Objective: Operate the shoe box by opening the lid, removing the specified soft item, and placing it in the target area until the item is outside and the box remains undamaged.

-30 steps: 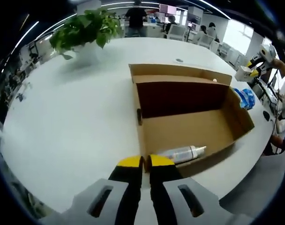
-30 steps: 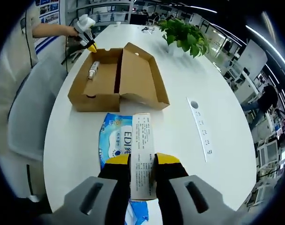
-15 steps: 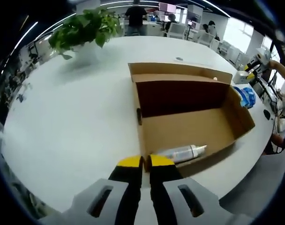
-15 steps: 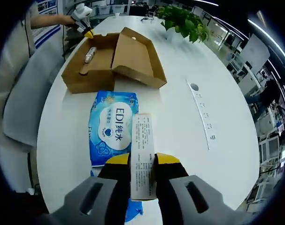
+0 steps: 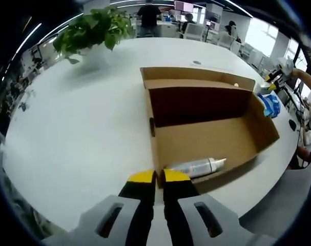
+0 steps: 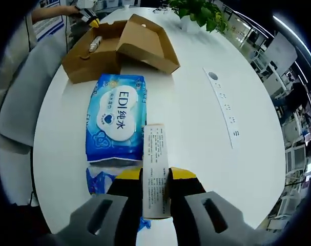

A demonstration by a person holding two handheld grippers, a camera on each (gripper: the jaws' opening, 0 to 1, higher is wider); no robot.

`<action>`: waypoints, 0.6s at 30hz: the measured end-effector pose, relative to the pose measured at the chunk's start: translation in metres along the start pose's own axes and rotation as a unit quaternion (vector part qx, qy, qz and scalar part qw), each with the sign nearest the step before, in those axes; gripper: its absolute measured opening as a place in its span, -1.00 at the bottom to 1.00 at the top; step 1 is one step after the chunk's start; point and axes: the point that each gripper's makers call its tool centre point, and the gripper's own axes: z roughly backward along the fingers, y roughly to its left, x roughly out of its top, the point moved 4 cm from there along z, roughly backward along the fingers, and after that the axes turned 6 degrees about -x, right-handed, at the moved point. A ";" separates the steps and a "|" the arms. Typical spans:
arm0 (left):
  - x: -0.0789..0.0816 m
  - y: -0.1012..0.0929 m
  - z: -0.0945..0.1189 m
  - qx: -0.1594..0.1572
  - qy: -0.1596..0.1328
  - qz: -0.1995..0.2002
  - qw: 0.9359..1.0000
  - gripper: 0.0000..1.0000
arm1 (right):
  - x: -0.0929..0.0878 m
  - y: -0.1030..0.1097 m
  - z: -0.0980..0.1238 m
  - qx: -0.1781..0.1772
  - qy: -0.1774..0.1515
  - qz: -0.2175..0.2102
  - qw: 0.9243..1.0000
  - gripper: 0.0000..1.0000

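Your right gripper (image 6: 155, 177) holds the blue wipes pack (image 6: 116, 119) by its white label flap, low over the surface (image 6: 196, 118) at frame center, outside the open shoe box (image 6: 117, 43) at upper left. Placing is in hand; lower and release. Your left gripper (image 5: 155, 178) sits pinched closed at the box's near wall, empty.

Both views are brightly and evenly lit from overhead strip lights that streak along the upper edges, and the white tabletop (image 5: 83, 133) glares almost featureless, with only soft, faint shadows. The inside back wall of the shoe box (image 5: 206, 128) falls into deep shade. Fisheye bending curves everything near the edges, where detail smears; the window at upper right of the left gripper view is blown out.
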 end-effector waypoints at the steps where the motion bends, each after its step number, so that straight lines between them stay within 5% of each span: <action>1: 0.000 0.000 0.000 0.000 0.001 0.000 1.000 -0.97 | -0.002 0.000 -0.001 0.000 0.002 0.001 1.000 -0.66; 18: 0.000 0.000 -0.002 0.002 0.009 -0.002 1.000 -0.97 | -0.043 -0.002 -0.006 -0.002 0.044 0.020 0.999 -0.66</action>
